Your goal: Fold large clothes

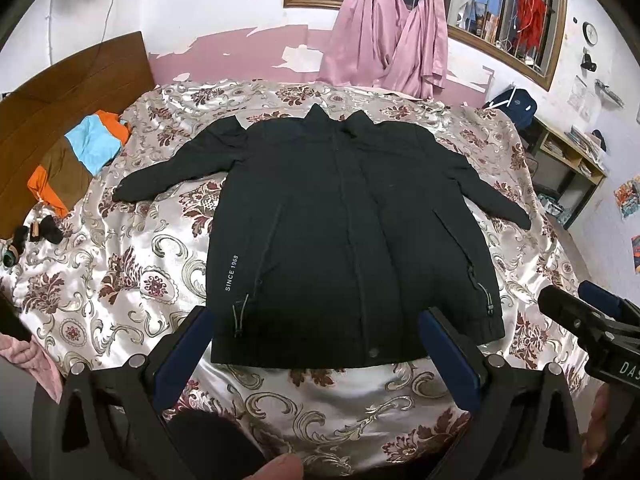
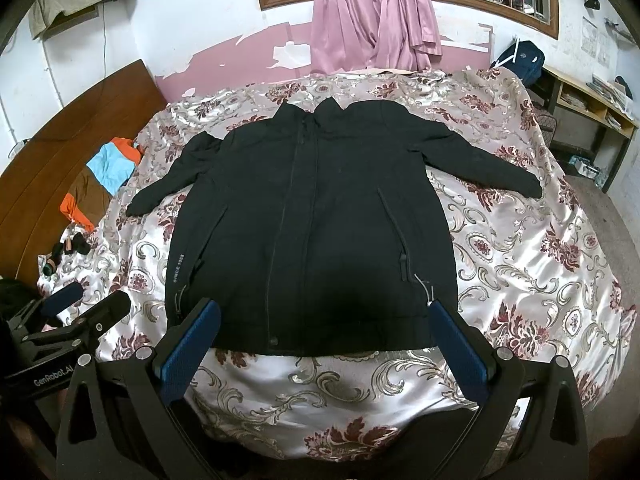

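Floral bedspread (image 1: 120, 264) covering bed at centre. Wooden headboard (image 1: 60, 92) standing at left. Pink curtains (image 1: 392, 40) hanging from window (image 1: 500, 20) at top. Paint peeling on wall (image 1: 224, 12). Shelf (image 1: 568, 160) sitting at right.

Left gripper (image 1: 316, 324) — both blue-padded fingers (image 1: 188, 344) spread wide apart, pointing forward, nothing between them. Right gripper (image 2: 324, 316) — likewise spread wide and holding nothing, level with the left and just beside it. In each wrist view the other gripper appears at the frame's edge.
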### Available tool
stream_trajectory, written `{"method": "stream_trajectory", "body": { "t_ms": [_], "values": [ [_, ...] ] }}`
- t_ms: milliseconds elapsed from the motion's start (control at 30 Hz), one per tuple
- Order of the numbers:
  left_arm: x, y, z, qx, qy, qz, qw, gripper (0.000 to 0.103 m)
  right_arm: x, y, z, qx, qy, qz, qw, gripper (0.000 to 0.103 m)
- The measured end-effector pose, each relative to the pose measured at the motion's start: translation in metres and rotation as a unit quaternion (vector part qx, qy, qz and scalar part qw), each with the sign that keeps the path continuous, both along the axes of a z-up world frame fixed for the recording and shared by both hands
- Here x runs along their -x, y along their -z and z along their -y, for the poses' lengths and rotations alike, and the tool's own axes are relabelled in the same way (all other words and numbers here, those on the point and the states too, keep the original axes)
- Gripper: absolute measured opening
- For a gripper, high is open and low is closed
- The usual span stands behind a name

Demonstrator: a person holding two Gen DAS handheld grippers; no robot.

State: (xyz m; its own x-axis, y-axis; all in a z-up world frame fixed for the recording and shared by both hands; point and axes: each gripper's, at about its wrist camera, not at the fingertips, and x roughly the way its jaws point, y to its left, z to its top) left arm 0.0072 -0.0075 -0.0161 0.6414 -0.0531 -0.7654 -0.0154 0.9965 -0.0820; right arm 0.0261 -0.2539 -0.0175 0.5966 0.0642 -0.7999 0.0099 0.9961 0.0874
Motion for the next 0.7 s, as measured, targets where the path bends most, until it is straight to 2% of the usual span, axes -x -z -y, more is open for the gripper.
{"method": "stream_trajectory", "body": {
  "t_ms": [533, 700],
  "values": [
    [-0.004, -0.003, 0.006, 0.0, 0.003, 0.002, 1.0, 0.103, -0.002, -0.001, 0.003, 0.001, -0.001, 0.005, 1.0, 0.102],
    [-0.006, -0.007, 0.01, 0.002, 0.005, 0.008, 1.0, 0.103, -0.005, -0.017, 0.007, 0.002, 0.002, 0.013, 1.0, 0.102]
  ]
}}
